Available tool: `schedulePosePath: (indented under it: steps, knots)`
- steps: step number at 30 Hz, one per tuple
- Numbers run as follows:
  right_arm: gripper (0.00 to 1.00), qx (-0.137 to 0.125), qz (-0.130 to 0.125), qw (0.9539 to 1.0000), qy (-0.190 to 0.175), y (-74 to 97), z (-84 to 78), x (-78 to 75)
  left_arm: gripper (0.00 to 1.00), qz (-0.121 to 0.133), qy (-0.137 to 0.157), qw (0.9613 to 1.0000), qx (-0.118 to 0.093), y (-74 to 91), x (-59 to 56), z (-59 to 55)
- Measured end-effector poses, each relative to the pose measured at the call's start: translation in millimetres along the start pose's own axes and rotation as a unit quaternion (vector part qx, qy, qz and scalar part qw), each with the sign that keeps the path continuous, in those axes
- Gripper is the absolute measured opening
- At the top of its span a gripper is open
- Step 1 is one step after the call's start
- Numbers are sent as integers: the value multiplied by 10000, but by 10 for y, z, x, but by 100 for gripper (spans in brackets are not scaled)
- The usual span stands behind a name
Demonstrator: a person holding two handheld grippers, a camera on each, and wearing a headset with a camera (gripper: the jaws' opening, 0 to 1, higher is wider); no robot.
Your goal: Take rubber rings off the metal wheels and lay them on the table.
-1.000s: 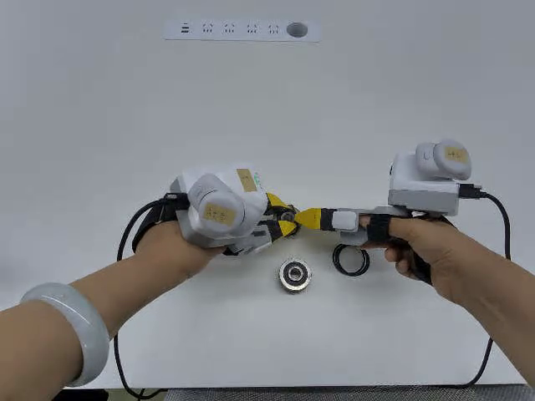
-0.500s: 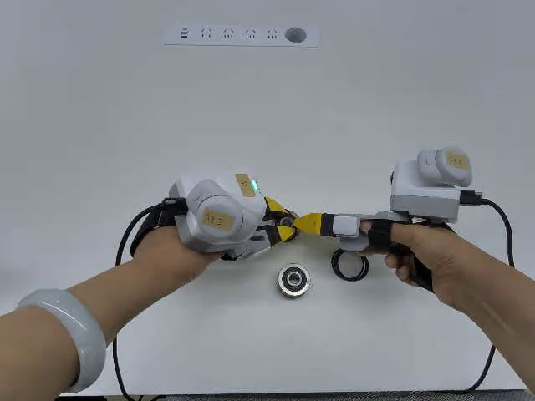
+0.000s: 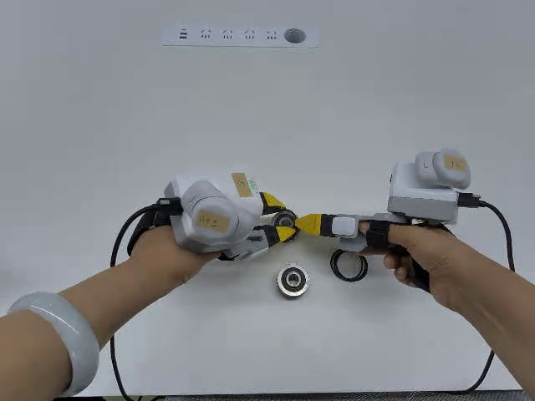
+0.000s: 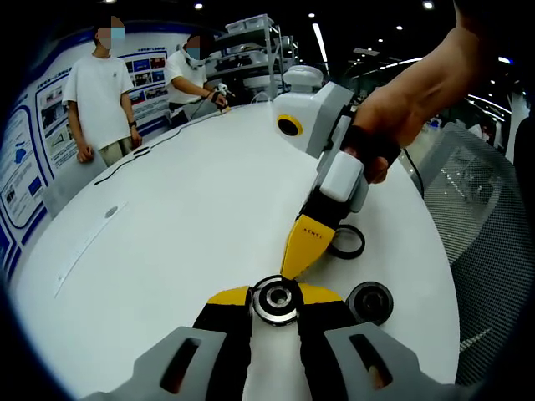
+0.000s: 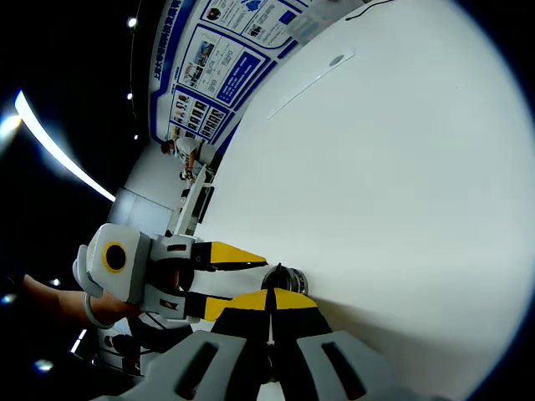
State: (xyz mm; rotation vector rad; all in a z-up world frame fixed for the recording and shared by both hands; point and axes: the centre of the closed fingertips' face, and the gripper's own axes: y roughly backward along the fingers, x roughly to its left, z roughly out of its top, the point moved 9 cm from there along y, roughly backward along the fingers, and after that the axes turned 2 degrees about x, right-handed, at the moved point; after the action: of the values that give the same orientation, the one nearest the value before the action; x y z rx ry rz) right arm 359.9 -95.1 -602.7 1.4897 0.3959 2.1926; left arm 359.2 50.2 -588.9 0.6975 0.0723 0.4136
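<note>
Hardly anything has been moved over the last second: the left gripper [image 3: 279, 218] is kept closed on a wheel [image 3: 287, 220], and the right gripper [image 3: 308, 223] is kept at that wheel's rim. Both are held above the white counter [image 3: 251, 125], tip to tip, near its front edge.

From the left gripper view the wheel [image 4: 277, 301] is seen clamped between the two yellow jaws of the left gripper [image 4: 277, 297], its face turned towards the camera. The yellow tip of the right gripper [image 4: 304, 244] is laid against its upper edge.

From the right gripper view the jaws of the right gripper [image 5: 269, 294] are seen pressed together, narrow, with the wheel [image 5: 282, 276] just past their tips. Whether rubber is pinched between them cannot be told. The left gripper [image 5: 238, 274] is seen coming in from the left.

A second wheel [image 3: 293, 280] is lying flat on the counter, in front of the grippers. A black ring [image 3: 349, 265] is lying beside it on the right, apart from it and partly under the right hand [image 3: 418, 246]. A power strip [image 3: 241, 36] is lying at the far side of the counter. A black cable [image 3: 124, 242] is looped behind the left hand [image 3: 163, 251]
</note>
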Motion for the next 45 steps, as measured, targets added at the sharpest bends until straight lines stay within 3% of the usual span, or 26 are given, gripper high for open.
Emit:
schedulePosePath:
  steps: [14, 28, 36, 45]
  knots:
    - [1, -56, 136, 9999, 39, -18, 28, 82, 29, 103, 108, 9999, 5, 156, 49, -126]
    - [2, -324, 230, 9992, -36, 189, 8, 155, 42, 150, 260, 9996, 6, 217, 40, -229]
    - [2, -503, 145, 9983, -242, 421, -128, 79, 50, 231, 414, 9988, -84, 280, 55, -261]
    - [2, -573, -64, 9970, -510, 625, -351, -48, 57, 239, 575, 9980, -117, 323, -17, -296]
